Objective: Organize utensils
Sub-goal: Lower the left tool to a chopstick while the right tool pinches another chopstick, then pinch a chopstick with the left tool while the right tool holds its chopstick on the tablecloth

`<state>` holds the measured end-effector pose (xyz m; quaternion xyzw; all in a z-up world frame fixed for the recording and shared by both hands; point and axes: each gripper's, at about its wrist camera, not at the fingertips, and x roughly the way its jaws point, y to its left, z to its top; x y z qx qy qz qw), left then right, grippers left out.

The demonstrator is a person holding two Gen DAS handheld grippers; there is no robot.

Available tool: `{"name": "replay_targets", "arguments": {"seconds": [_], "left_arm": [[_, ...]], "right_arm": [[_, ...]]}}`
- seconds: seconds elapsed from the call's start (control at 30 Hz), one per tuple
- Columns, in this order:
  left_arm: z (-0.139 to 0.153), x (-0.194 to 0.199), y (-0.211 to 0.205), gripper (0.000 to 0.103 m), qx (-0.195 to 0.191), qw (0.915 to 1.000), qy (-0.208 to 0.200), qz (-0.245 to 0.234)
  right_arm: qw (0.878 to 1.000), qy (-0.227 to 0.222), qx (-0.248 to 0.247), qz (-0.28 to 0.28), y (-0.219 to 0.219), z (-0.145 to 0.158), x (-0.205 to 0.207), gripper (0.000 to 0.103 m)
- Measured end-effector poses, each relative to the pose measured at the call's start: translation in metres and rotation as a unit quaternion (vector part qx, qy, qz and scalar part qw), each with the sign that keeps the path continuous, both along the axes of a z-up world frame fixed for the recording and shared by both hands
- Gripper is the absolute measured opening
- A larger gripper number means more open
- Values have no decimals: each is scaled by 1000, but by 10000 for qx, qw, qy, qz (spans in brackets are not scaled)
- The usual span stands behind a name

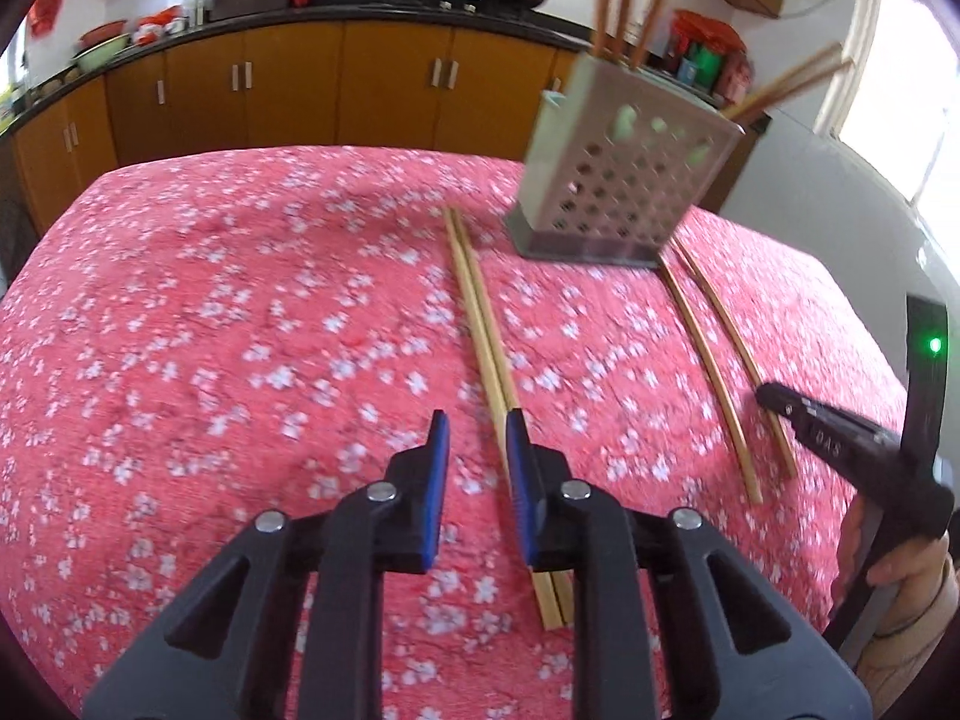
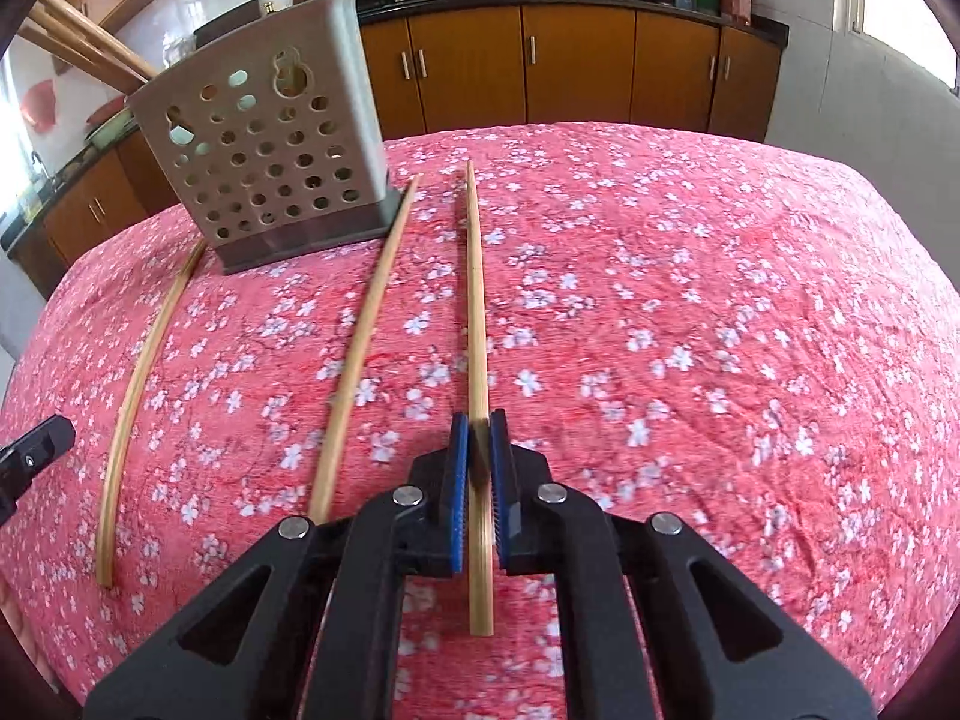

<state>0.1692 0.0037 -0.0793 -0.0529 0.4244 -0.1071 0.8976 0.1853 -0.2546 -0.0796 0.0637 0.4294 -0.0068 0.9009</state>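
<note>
On my desk, covered with a pink cloth printed with white blossoms [image 1: 240, 300], stands a grey perforated metal utensil holder with a square base [image 1: 612, 180]. Several long reddish-brown wooden chopsticks [image 1: 624, 0] stand upright in it, and a few more lean out over its far rim; through the round holes I cannot tell what else is inside.

My left fingers [image 1: 477, 429] stand narrow with a gap between the blue pads. A pair of pale bamboo chopsticks [image 1: 480, 324] lies side by side on the cloth and passes under the right-hand pad rather than between the two, so I grip nothing there.

My right fingers [image 2: 479, 429] are closed on a single pale bamboo chopstick [image 2: 476, 300], which lies along the cloth pointing towards the holder. Another loose bamboo chopstick [image 2: 366, 330] lies just beside it, its far tip near the holder's base
</note>
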Motion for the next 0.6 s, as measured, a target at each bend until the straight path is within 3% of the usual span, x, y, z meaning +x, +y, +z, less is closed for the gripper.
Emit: {"name": "replay_targets", "arguments": {"seconds": [0.33,0.43,0.6], "left_arm": [[-16,2,-13,15,530,9982,265,-62],[-18,4,-12,14,487,9985,266,-33],[-14,4,1,14,-144,9995,271,88]], "right_arm": [[10000,26,55,9,-3,3,-7,8],[10000,21,33,66,-2,2,-9,8],[9999,-12,-49,123,1,1,-11,8]]}}
